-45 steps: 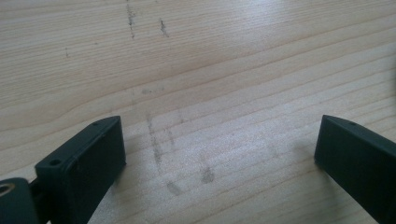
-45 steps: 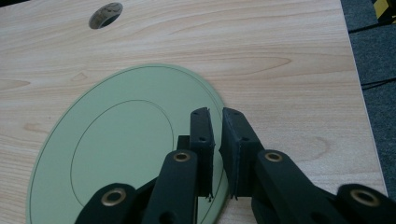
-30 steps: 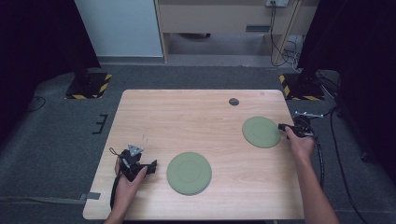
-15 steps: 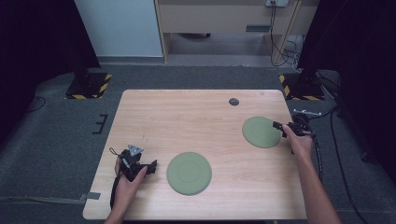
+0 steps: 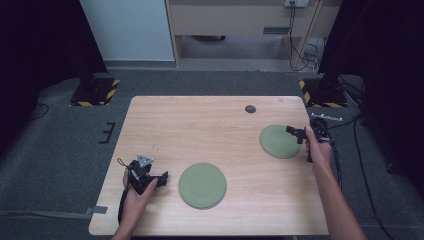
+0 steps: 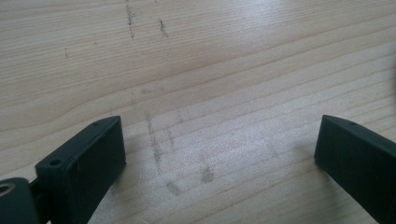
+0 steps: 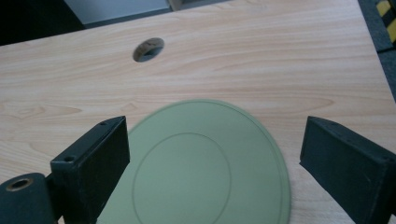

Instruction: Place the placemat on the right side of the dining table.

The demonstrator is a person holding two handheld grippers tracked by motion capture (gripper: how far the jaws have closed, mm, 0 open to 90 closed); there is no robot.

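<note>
Two flat green plates lie on the wooden table point(image 5: 200, 130): one near the front middle point(image 5: 202, 185), one at the right point(image 5: 280, 141). My right gripper point(image 5: 294, 133) hovers at the right plate's right edge. Its jaws have just been opening and now stand open. In the right gripper view the plate point(image 7: 201, 172) lies on the table below and between the jaws of my right gripper point(image 7: 215, 140), and no pad touches it. My left gripper point(image 5: 162, 178) rests left of the front plate. It is open point(image 6: 219, 135) over bare wood.
A round cable hole point(image 5: 250, 109) sits in the tabletop behind the right plate, also seen as a hole point(image 7: 148, 49) in the right gripper view. Grey floor surrounds the table. Stand bases with yellow-black stripes point(image 5: 95, 92) stand at the far corners.
The right gripper's jaws have spread apart at the right plate's edge and the hand has lifted slightly. The plate stays flat in place. The left hand has not moved.
</note>
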